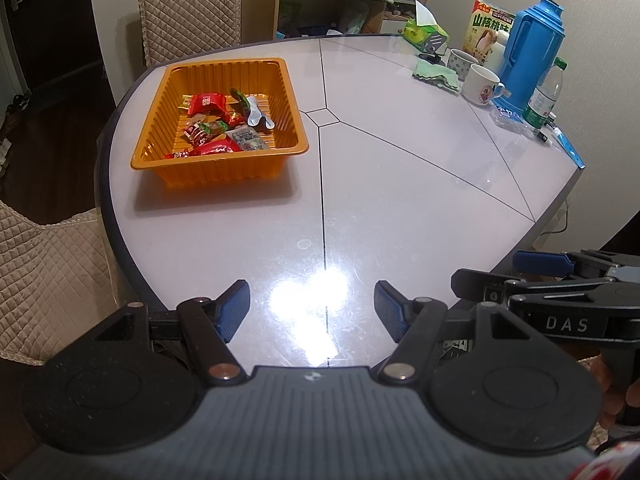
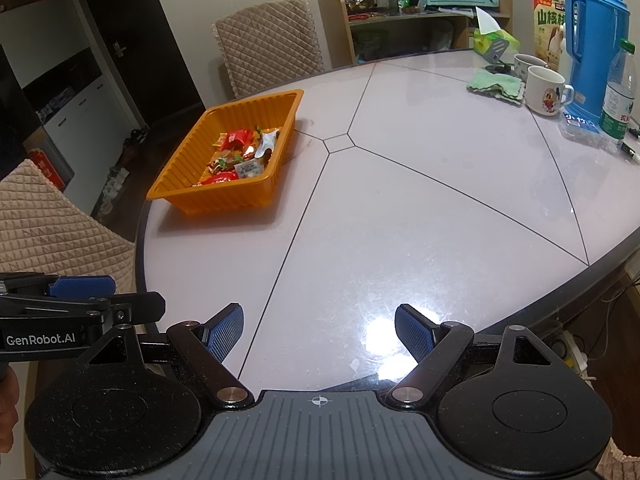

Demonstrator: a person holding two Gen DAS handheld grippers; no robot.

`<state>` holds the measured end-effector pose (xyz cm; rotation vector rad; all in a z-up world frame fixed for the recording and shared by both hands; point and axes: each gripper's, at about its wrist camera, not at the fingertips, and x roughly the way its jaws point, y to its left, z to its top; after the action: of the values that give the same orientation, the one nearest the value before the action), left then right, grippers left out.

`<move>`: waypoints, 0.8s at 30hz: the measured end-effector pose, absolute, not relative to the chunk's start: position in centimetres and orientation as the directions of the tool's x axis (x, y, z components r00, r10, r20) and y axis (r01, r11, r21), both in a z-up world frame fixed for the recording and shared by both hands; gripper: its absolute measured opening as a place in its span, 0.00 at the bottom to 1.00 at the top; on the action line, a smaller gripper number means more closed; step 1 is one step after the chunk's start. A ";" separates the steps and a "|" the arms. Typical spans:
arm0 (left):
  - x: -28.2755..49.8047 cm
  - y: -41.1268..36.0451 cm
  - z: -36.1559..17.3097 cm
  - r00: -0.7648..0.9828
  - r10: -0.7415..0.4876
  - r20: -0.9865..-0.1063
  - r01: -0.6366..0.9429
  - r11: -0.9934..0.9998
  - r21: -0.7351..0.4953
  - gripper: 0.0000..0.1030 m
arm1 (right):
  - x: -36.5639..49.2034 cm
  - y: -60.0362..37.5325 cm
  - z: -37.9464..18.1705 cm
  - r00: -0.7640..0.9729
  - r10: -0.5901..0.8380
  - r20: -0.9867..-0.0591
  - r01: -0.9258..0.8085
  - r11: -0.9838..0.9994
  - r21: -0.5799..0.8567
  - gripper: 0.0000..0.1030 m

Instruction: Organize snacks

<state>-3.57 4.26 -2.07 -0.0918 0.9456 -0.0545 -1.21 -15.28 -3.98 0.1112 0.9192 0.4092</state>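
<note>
1. Snacks sit piled in orange tray, far-left part of bench; none loose on bench that I can see.
2. Tray lies ahead-left of both tools, long axis running away from them.
3. Left tool nearer side (likely the one to reach), jaws wide, empty.
4. Right tool also wide, empty, just beside left tool.
5. Mugs, blue thermos far right, well apart.
</note>
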 end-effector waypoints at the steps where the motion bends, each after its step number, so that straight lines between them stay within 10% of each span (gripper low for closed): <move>1: -3.6 4.3 -2.1 0.585 -0.087 -0.807 0.007 0.995 -0.103 0.64 | -1.2 -15.3 -4.0 0.535 0.391 -0.749 -0.297 0.917 0.266 0.80; 24: -4.8 3.3 -1.3 0.611 -0.055 -0.790 -0.022 0.996 -0.087 0.64 | -1.7 -16.0 -3.4 0.539 0.416 -0.732 -0.329 0.904 0.272 0.80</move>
<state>-4.77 3.32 -1.34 -0.0910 0.9142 -0.0192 -1.67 -16.03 -3.44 0.1062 0.8978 0.4441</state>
